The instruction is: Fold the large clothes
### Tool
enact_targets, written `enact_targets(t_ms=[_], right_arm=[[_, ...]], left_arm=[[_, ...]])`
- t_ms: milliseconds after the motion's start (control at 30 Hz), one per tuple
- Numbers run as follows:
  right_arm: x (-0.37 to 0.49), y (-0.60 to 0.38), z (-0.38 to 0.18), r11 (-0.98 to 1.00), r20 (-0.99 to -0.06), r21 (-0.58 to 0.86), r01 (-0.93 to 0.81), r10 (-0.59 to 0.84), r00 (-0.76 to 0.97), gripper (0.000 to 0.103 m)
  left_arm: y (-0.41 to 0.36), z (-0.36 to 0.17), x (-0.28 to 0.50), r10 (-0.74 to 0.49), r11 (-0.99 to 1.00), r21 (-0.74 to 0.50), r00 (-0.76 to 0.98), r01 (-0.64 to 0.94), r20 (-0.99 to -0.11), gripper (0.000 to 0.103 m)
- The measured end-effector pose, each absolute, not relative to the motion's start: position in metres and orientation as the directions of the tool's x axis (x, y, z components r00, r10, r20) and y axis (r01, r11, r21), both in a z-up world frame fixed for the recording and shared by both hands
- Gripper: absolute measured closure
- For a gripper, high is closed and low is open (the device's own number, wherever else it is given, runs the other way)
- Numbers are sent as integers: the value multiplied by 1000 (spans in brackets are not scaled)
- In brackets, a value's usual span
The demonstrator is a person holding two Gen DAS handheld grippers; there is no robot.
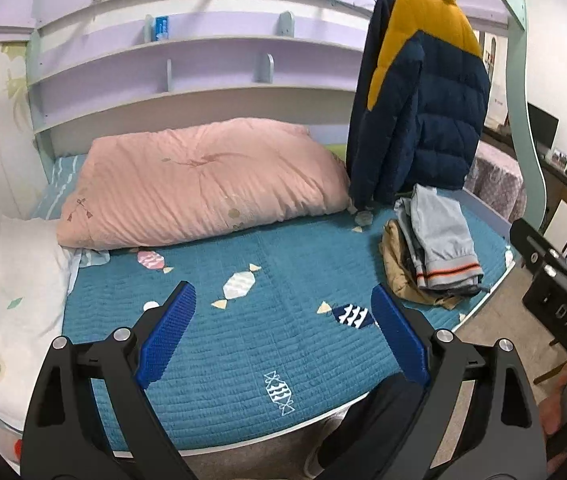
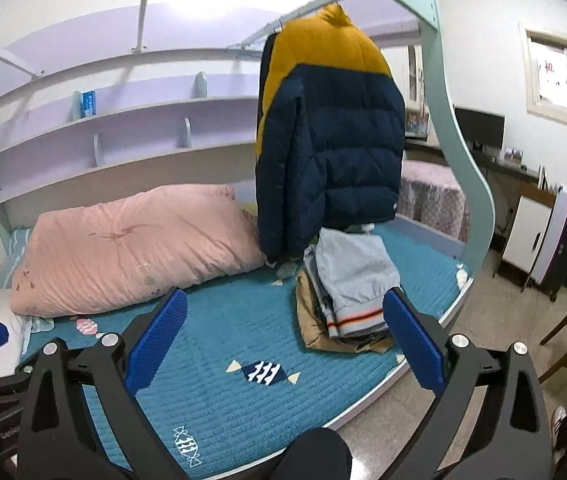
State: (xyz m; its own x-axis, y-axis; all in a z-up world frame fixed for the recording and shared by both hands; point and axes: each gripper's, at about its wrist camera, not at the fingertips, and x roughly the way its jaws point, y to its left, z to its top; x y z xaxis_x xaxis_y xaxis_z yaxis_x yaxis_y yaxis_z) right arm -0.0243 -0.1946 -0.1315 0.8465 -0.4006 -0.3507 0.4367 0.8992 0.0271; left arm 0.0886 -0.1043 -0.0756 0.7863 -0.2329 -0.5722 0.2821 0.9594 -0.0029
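A navy and mustard puffer jacket (image 1: pixel 423 100) (image 2: pixel 331 140) hangs from a rail above the far right of the bed. Below it lies a stack of folded clothes (image 1: pixel 431 252) (image 2: pixel 347 304), light grey trousers with an orange stripe on top of tan fabric. My left gripper (image 1: pixel 283 332) is open above the teal quilt (image 1: pixel 243 320), holding nothing. My right gripper (image 2: pixel 287 340) is open too, empty, its right finger just in front of the stack. The body of the right gripper (image 1: pixel 555 292) shows at the right edge of the left wrist view.
A pink folded duvet (image 1: pixel 199 184) (image 2: pixel 131 248) lies along the back of the bed, a white pillow (image 1: pixel 19 312) at the left. Shelves (image 1: pixel 187 72) line the wall. A mint bed post (image 2: pixel 455 152) stands right, with a desk, monitor and chair beyond. A dark trouser leg (image 2: pixel 315 456) is at the bed edge.
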Motion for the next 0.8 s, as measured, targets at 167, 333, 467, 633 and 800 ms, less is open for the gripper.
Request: enact_targets(t_ms=[167,333,467,633,800], right_arm=[[-28,-184,-130,907,-334,19,420,-390,858,8],[-31,-176,-130,911,-315,12,412,-388,866,8],[-31,-172,-129,916,-303,7,400,-379,874,8],[-32,-166,-129,919,-287,-3,393,-378,880,8],[-33,-164,-128,924,-280,-2,382,-368,887,8]], left_arm=[[-93,-66,82,-230,964,-14,807,265,-543,13],[-87,-61,77,-224,967,-15,822,253,-523,11],[-81,-59,75,-225,969,-26,826,247,-516,11],[-77,-56,72,-225,969,-29,831,245,-509,11],[-75,-55,71,-224,969,-30,831,243,-509,11]])
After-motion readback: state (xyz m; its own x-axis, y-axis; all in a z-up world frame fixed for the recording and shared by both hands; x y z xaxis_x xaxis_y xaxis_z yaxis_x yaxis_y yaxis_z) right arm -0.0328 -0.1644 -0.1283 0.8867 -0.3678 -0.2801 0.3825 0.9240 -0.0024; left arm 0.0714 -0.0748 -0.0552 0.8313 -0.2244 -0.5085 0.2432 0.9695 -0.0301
